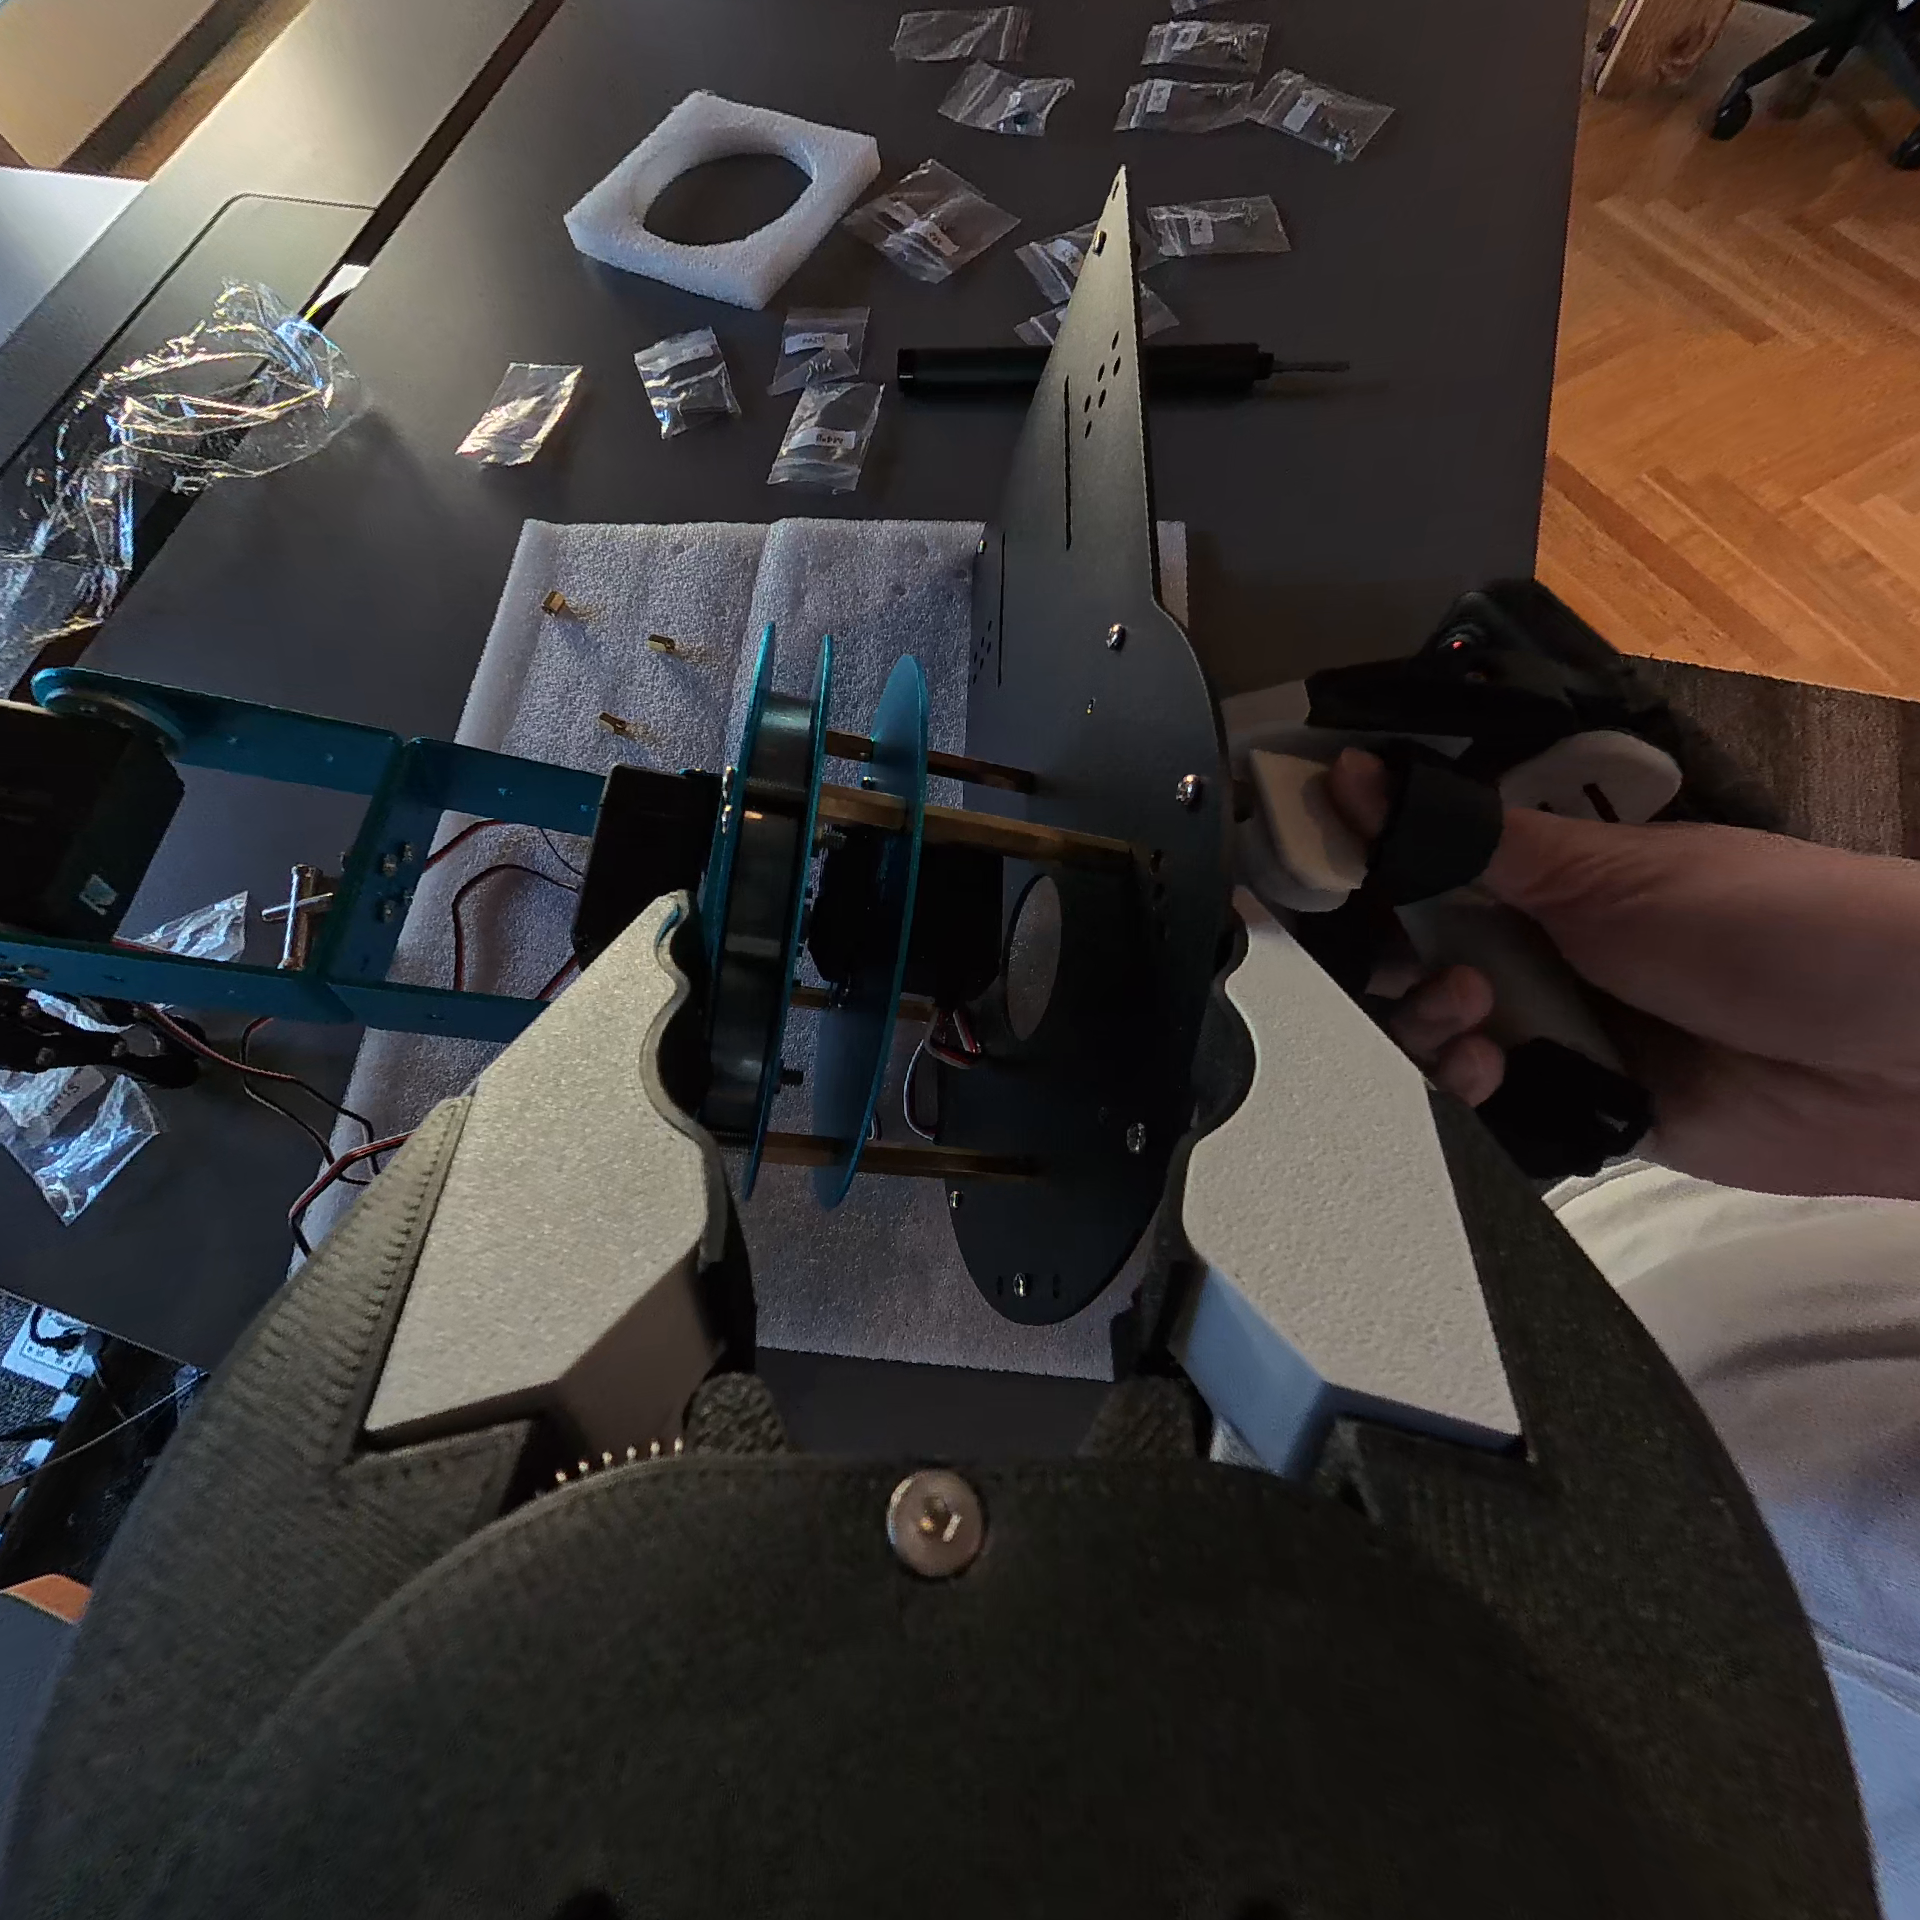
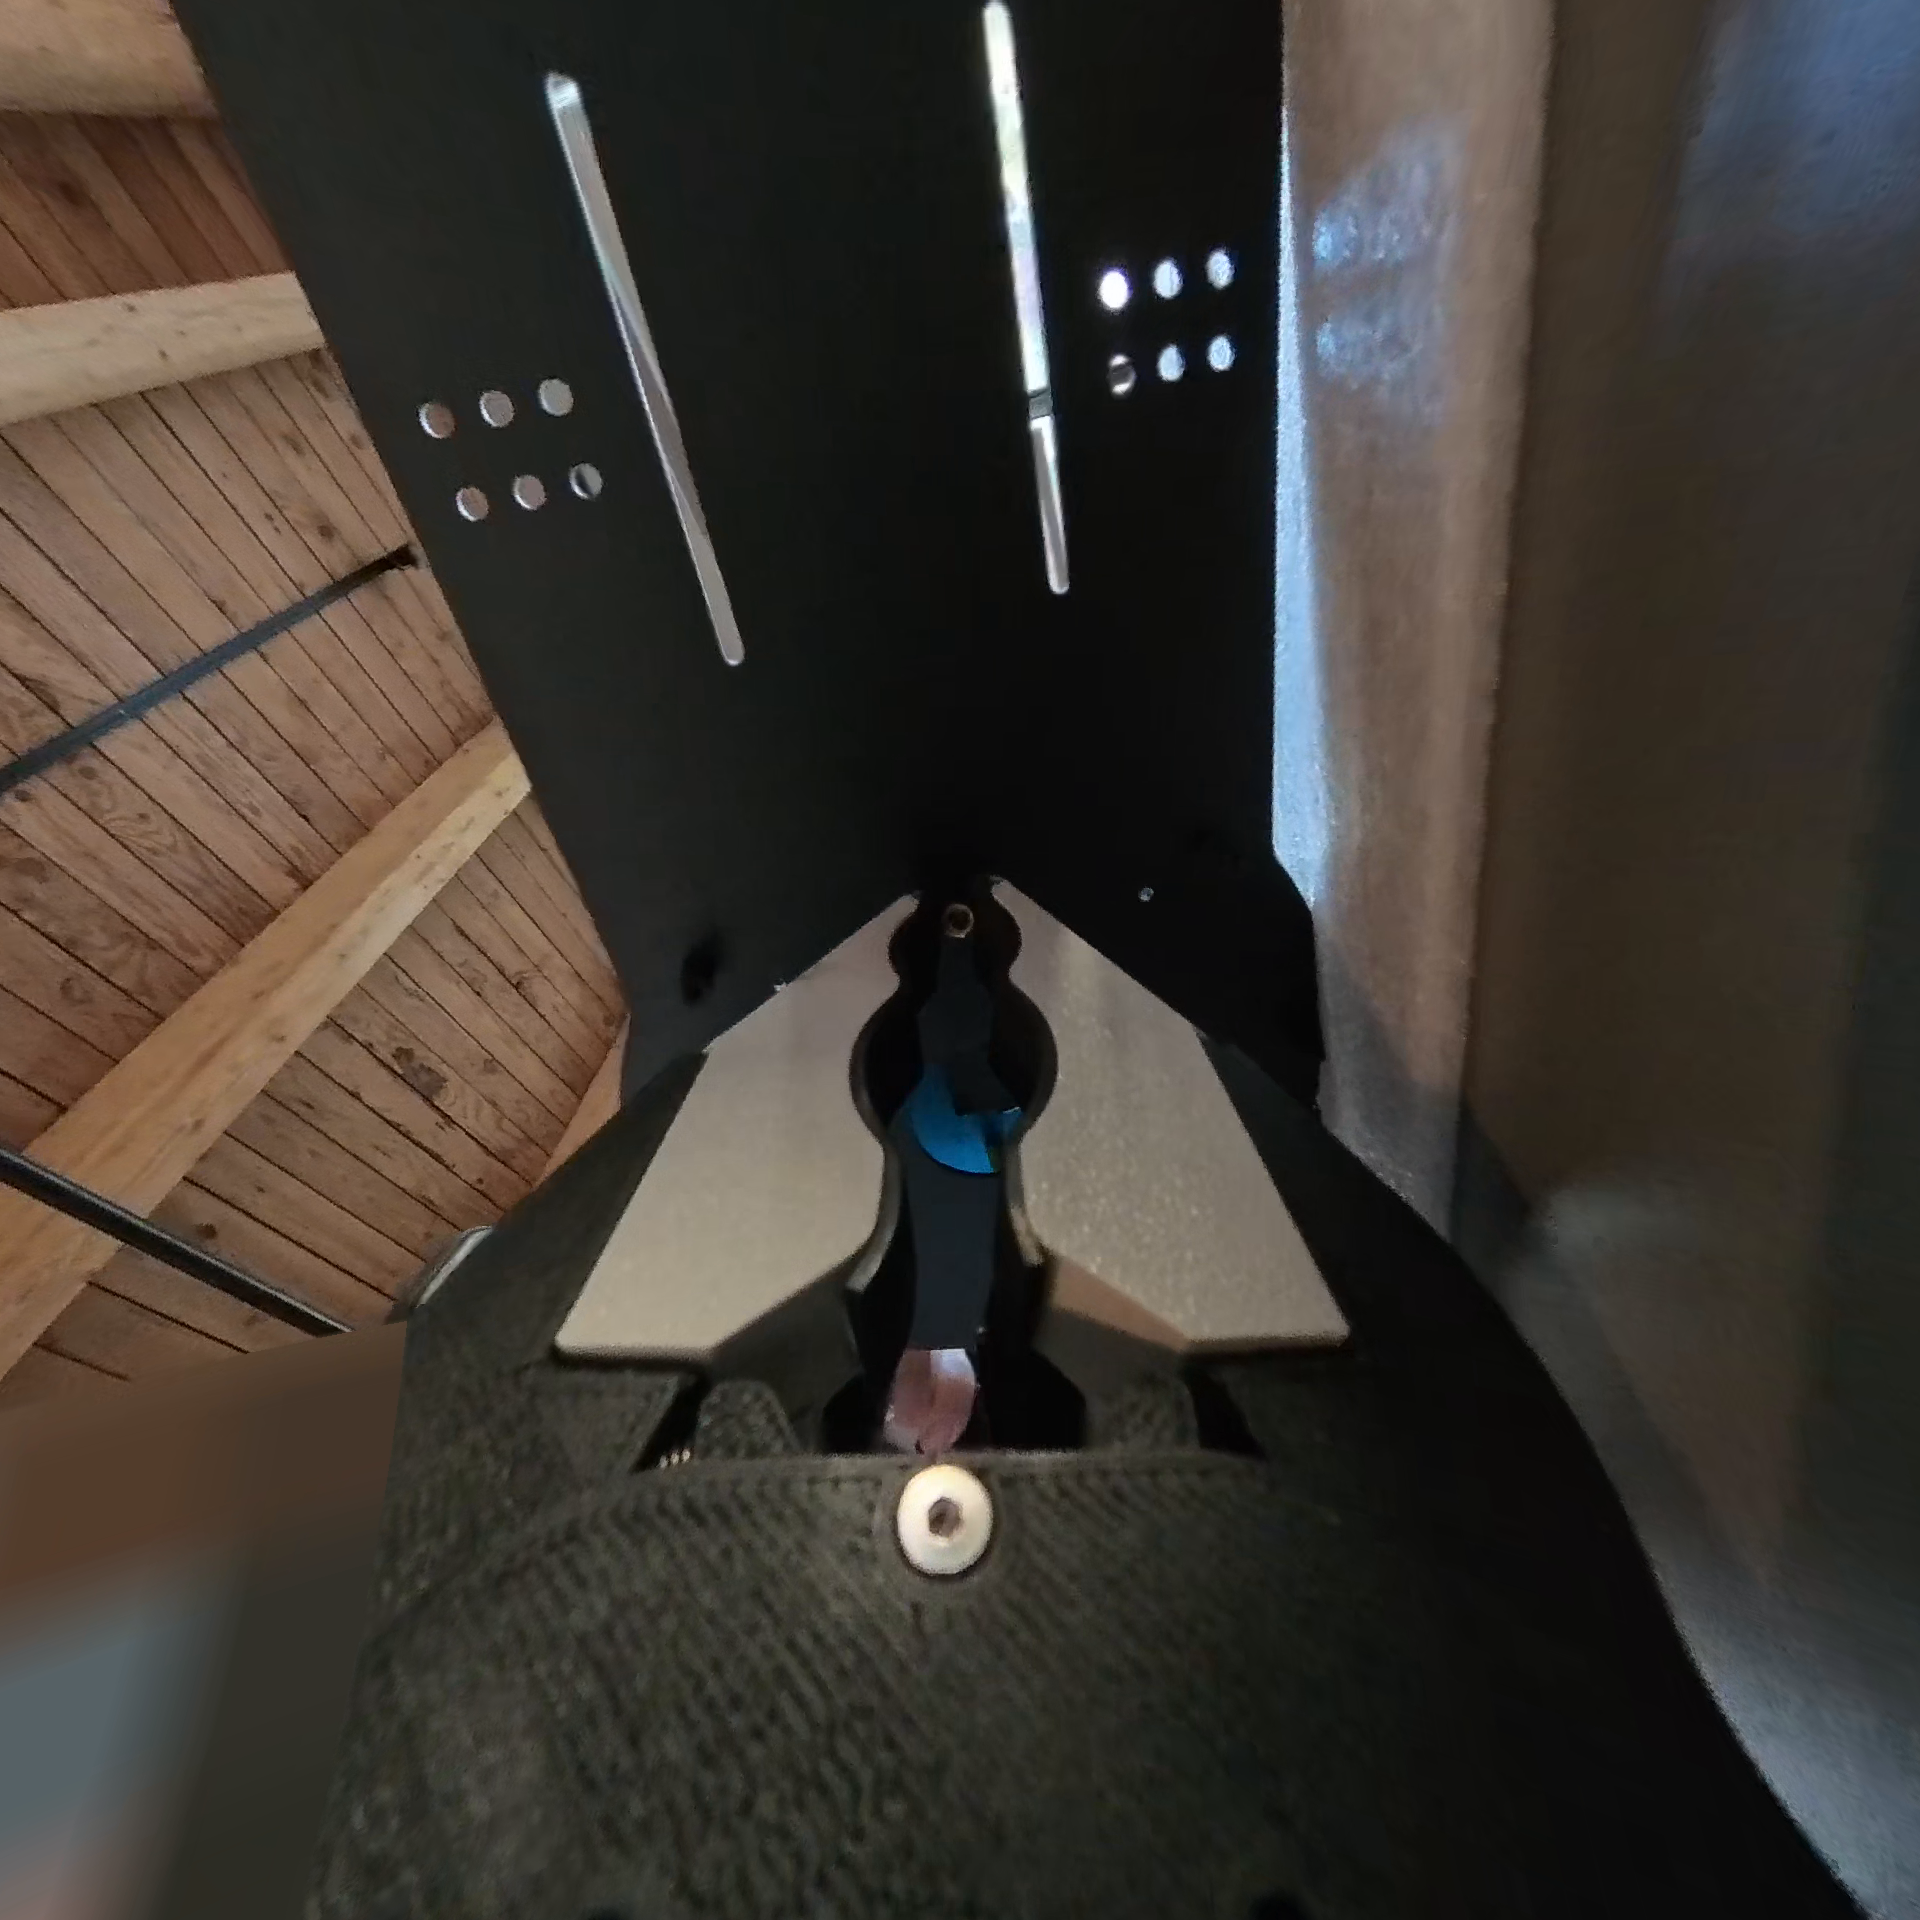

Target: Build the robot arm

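A robot-arm base lies on its side over a white foam sheet (image 1: pixel 623 623): a long black base plate (image 1: pixel 1091 727), two teal discs (image 1: pixel 774 883) joined to it by brass standoffs (image 1: pixel 977 831), and teal arm brackets (image 1: pixel 312 769) reaching left. My left gripper (image 1: pixel 956 935) spans this base, with one finger on the outer teal disc and the other on the black plate. My right gripper (image 2: pixel 956 925) is shut on the edge of the black plate (image 2: pixel 831 520). It also shows in the left wrist view (image 1: pixel 1299 821), held by a hand behind the plate.
Several small clear parts bags (image 1: pixel 821 426), a white foam ring (image 1: pixel 722 197) and a black screwdriver (image 1: pixel 966 369) lie farther back on the dark table. Loose brass standoffs (image 1: pixel 665 644) sit on the foam. Crumpled plastic (image 1: pixel 187 384) and a cross wrench (image 1: pixel 301 914) are at the left. Wood floor (image 1: pixel 1714 364) is at the right.
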A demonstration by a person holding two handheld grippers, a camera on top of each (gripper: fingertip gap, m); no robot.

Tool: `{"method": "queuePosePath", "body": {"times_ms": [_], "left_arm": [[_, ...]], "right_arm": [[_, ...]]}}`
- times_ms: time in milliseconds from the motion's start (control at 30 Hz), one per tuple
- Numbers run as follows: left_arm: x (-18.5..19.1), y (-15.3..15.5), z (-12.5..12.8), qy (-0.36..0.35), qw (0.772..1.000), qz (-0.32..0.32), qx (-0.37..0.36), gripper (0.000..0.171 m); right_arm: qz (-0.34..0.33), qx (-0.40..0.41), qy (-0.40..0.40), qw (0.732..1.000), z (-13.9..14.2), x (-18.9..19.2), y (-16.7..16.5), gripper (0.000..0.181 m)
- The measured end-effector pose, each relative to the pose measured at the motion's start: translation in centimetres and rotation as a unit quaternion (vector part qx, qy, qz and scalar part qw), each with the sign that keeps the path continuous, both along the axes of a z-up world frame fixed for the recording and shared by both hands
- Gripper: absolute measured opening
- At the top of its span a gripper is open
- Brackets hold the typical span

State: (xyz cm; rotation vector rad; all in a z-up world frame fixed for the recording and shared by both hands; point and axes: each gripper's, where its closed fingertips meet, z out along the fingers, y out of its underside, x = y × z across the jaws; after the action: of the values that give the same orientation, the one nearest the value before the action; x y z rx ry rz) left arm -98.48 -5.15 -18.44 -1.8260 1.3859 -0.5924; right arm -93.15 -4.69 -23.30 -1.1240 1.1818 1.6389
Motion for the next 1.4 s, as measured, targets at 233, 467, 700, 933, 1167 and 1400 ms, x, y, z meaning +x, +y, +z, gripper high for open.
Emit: {"method": "queuePosePath", "body": {"times_ms": [233, 467, 700, 933, 1167, 1400], "left_arm": [[0.0, 0.0, 0.0, -0.005, 1.000, 0.001, 0.000, 0.094], [0.0, 0.0, 0.0, -0.003, 1.000, 0.000, 0.001, 0.094], [0.2, -0.3, -0.2, 0.004, 1.000, -0.008, 0.009, 0.102], [0.0, 0.1, 0.1, -0.012, 1.000, 0.003, -0.001, 0.094], [0.0, 0.0, 0.1, -0.008, 1.000, 0.002, 0.002, 0.095], [0.1, 0.0, 0.1, -0.011, 1.000, 0.003, 0.001, 0.095]], "right_arm": [[0.004, -0.017, 0.026, 1.000, -0.1, -0.3, -0.2, 0.004], [0.007, -0.021, 0.030, 0.999, -0.1, -0.4, -0.2, 0.004], [0.013, -0.014, 0.010, 1.000, -0.1, -0.3, -0.4, 0.004], [0.019, 0.002, -0.036, 0.999, 0.6, 0.0, -0.5, 0.004], [0.048, 0.037, -0.308, 0.950, 1.6, 1.0, -1.0, 0.003], [0.209, 0.013, -0.733, 0.647, -3.1, 1.6, -1.4, 0.004]]}}
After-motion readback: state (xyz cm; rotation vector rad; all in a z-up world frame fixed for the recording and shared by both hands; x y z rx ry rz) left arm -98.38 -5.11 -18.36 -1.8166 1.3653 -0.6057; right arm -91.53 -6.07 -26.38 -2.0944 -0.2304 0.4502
